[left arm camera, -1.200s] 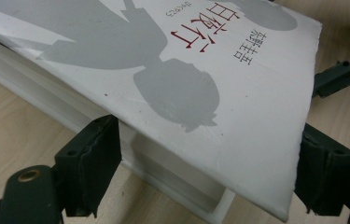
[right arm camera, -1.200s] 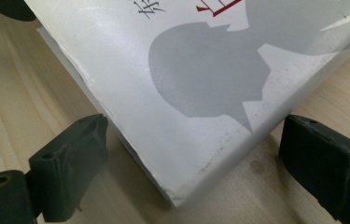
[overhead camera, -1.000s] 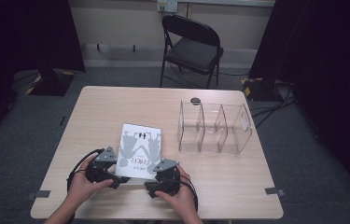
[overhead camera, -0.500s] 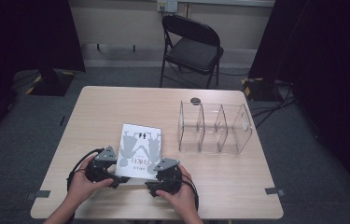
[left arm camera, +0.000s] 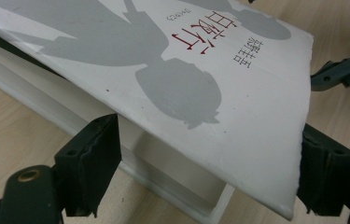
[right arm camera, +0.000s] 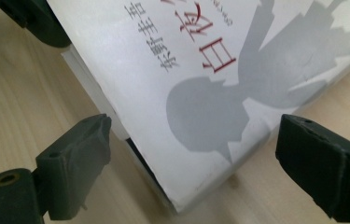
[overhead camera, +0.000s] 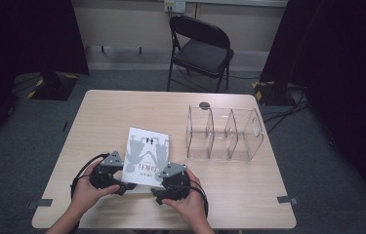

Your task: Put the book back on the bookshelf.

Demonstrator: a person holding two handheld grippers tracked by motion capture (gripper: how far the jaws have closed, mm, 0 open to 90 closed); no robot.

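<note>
Book [overhead camera: 145,155] between both spread grippers, seemingly.

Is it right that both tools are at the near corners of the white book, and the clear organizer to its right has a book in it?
Not quite. Both tools, left and right, are at the near corners of the book, but the organizer to its right is empty. The high view shows bare table through its compartments.
</note>
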